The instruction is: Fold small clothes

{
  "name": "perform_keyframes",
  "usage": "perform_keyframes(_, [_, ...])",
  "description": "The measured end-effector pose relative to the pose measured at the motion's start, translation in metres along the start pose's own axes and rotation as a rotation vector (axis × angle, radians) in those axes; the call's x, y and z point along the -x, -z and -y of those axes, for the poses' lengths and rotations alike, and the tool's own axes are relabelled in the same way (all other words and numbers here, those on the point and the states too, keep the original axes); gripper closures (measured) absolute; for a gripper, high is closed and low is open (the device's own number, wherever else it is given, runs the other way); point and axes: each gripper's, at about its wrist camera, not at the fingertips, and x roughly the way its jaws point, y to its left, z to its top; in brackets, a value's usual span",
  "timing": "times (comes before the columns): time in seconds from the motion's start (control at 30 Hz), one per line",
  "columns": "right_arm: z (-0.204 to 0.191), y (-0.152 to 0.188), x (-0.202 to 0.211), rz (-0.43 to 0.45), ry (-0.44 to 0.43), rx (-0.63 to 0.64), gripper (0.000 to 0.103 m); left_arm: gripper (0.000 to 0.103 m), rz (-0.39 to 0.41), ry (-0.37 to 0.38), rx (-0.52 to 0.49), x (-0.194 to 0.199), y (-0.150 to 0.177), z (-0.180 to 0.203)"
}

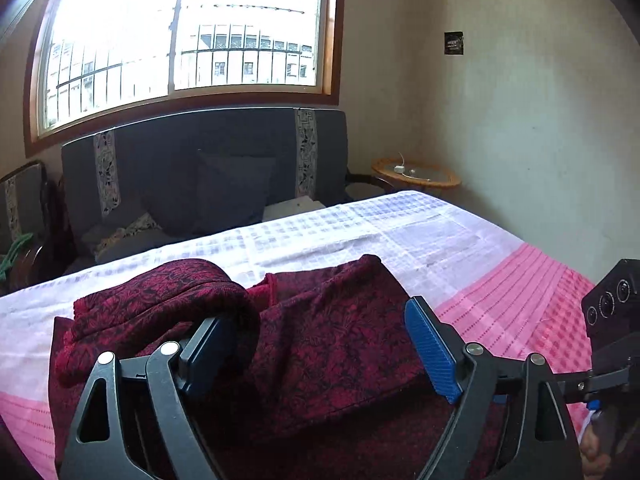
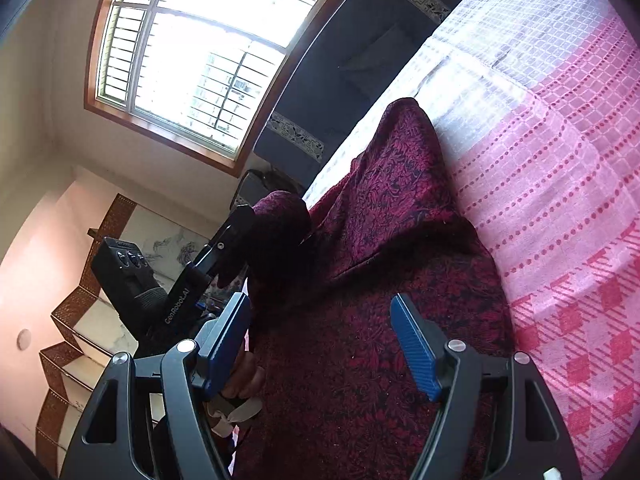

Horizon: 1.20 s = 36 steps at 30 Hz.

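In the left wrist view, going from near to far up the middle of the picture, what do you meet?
Left claw → dark red patterned garment → white checked part of the bedspread → dark sofa → window.

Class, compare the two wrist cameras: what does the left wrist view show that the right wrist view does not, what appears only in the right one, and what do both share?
Only the left wrist view shows the small round side table by the wall, with a white item on it, and a dark square on the wall. Only the right wrist view shows the stepped shelves and the wall painting. Both share the dark red patterned garment, the pink and white bedcover, the barred window and the dark sofa. In each view, that camera's own jaws stand open over the garment.
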Motion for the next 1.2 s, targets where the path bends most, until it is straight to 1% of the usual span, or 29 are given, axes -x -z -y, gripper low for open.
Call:
perform_keyframes(0.03, [-0.003, 0.000, -0.002, -0.005, 0.004, 0.006, 0.032, 0.018, 0.013, 0.007, 0.029, 0.008, 0.000, -0.007])
perform_keyframes(0.1, [-0.008, 0.000, -0.004, -0.016, 0.010, 0.019, 0.032, 0.018, 0.065, 0.036, 0.103, 0.028, 0.004, -0.029])
perform_keyframes(0.13, [-0.010, 0.001, -0.004, -0.016, 0.007, 0.031, 0.032, 0.018, 0.076, 0.045, 0.131, 0.034, 0.006, -0.040])
perform_keyframes(0.2, [-0.013, 0.002, -0.004, -0.017, 0.013, 0.047, 0.031, 0.018, 0.055, 0.060, 0.162, 0.036, 0.008, -0.057])
perform_keyframes(0.27, [-0.011, 0.003, -0.006, -0.018, 0.008, 0.033, 0.031, 0.018, 0.013, 0.031, 0.179, 0.028, 0.006, -0.068])
perform_keyframes(0.33, [-0.009, 0.004, -0.008, -0.022, 0.003, 0.011, 0.031, 0.018, 0.004, 0.040, 0.191, 0.028, 0.004, -0.074])
perform_keyframes(0.43, [-0.010, 0.007, -0.007, -0.025, 0.010, 0.011, 0.031, 0.018, 0.078, 0.008, 0.232, 0.049, 0.003, -0.088])
perform_keyframes(0.5, [-0.018, 0.005, -0.009, -0.043, 0.061, 0.062, 0.031, 0.018, 0.120, -0.056, 0.293, 0.068, 0.010, -0.108])
perform_keyframes(0.57, [-0.038, 0.002, -0.021, -0.081, 0.158, 0.184, 0.031, 0.018, 0.150, -0.107, 0.412, 0.082, 0.026, -0.138])
perform_keyframes(0.6, [-0.052, 0.002, -0.030, -0.104, 0.206, 0.263, 0.031, 0.018, 0.150, -0.127, 0.464, 0.084, 0.035, -0.154])
perform_keyframes(0.7, [-0.107, 0.013, -0.075, -0.169, 0.326, 0.559, 0.031, 0.018, 0.084, -0.175, 0.588, 0.076, 0.069, -0.194])
perform_keyframes(0.73, [-0.125, 0.021, -0.094, -0.184, 0.372, 0.662, 0.031, 0.018, 0.071, -0.167, 0.636, 0.073, 0.081, -0.205])
perform_keyframes(0.77, [-0.142, 0.031, -0.112, -0.198, 0.402, 0.759, 0.031, 0.018, 0.064, -0.153, 0.684, 0.071, 0.093, -0.214])
perform_keyframes(0.8, [-0.158, 0.042, -0.131, -0.209, 0.427, 0.858, 0.033, 0.018, 0.063, -0.143, 0.731, 0.070, 0.105, -0.221])
perform_keyframes(0.87, [-0.180, 0.064, -0.167, -0.202, 0.508, 1.046, 0.034, 0.018, 0.068, -0.138, 0.789, 0.067, 0.121, -0.228])
perform_keyframes(0.9, [-0.184, 0.070, -0.184, -0.198, 0.547, 1.104, 0.036, 0.018, 0.062, -0.154, 0.803, 0.064, 0.127, -0.230])
perform_keyframes(0.93, [-0.184, 0.072, -0.200, -0.206, 0.579, 1.133, 0.038, 0.018, 0.051, -0.166, 0.817, 0.062, 0.132, -0.232])
perform_keyframes(0.97, [-0.181, 0.073, -0.216, -0.225, 0.611, 1.155, 0.039, 0.018, 0.048, -0.159, 0.836, 0.060, 0.136, -0.233])
perform_keyframes(1.0, [-0.176, 0.075, -0.230, -0.241, 0.653, 1.178, 0.044, 0.018, 0.054, -0.166, 0.839, 0.060, 0.137, -0.231])
perform_keyframes(1.03, [-0.172, 0.075, -0.241, -0.240, 0.701, 1.200, 0.049, 0.018, 0.053, -0.192, 0.830, 0.061, 0.136, -0.229])
perform_keyframes(1.07, [-0.169, 0.073, -0.248, -0.226, 0.742, 1.216, 0.053, 0.018, 0.050, -0.198, 0.824, 0.061, 0.136, -0.228])
perform_keyframes(1.1, [-0.166, 0.069, -0.253, -0.211, 0.772, 1.216, 0.070, 0.018, 0.046, -0.196, 0.815, 0.060, 0.136, -0.226])
perform_keyframes(1.13, [-0.162, 0.063, -0.255, -0.204, 0.797, 1.189, 0.089, 0.018, 0.042, -0.208, 0.805, 0.060, 0.135, -0.224])
perform_keyframes(1.17, [-0.158, 0.053, -0.254, -0.195, 0.811, 1.142, 0.095, 0.018, 0.042, -0.224, 0.798, 0.060, 0.134, -0.222])
perform_keyframes(1.2, [-0.154, 0.041, -0.247, -0.165, 0.810, 1.072, 0.096, 0.018, 0.047, -0.228, 0.793, 0.062, 0.133, -0.221])
